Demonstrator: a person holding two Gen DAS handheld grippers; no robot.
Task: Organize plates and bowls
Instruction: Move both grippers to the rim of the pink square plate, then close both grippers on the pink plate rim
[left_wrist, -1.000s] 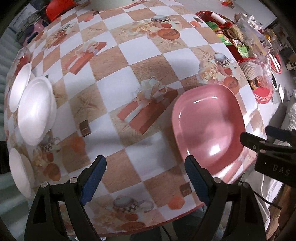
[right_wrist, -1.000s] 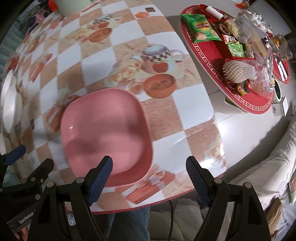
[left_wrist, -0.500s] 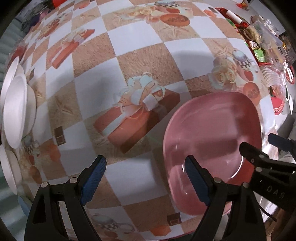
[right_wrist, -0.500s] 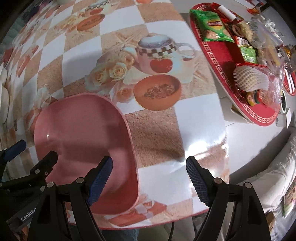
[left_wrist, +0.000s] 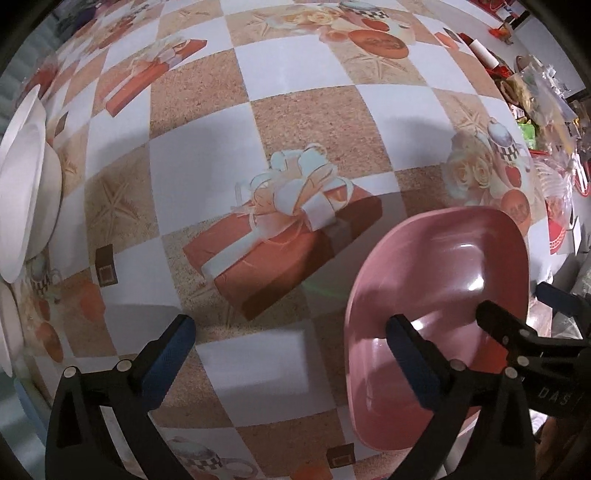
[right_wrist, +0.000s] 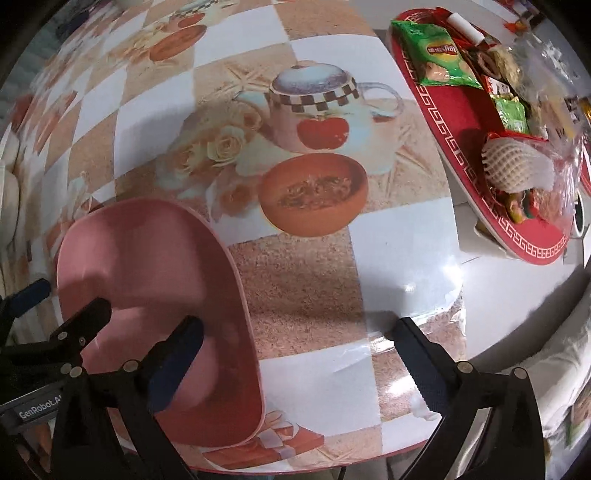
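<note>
left wrist: left gripper (left_wrist: 286, 354) jaws wide apart, holding nothing; pink plate (left_wrist: 439, 295) lies on the checkered tablecloth (left_wrist: 207, 162) under its right finger; white plates (left_wrist: 22, 184) at far left edge | right wrist: right gripper (right_wrist: 295, 354) jaws apart, left finger over the pink plate (right_wrist: 147, 266) near the table's front edge; red tray (right_wrist: 461, 122) of snacks beside the table

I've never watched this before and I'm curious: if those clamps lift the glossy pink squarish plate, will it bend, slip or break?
The glossy pink squarish plate keeps a crisp raised rim, so it probably stays stiff. Its bright highlights suggest a slick surface that could slide between the fingers. It looks like thin plastic, so likely light and not very fragile, though the material is a guess.
</note>
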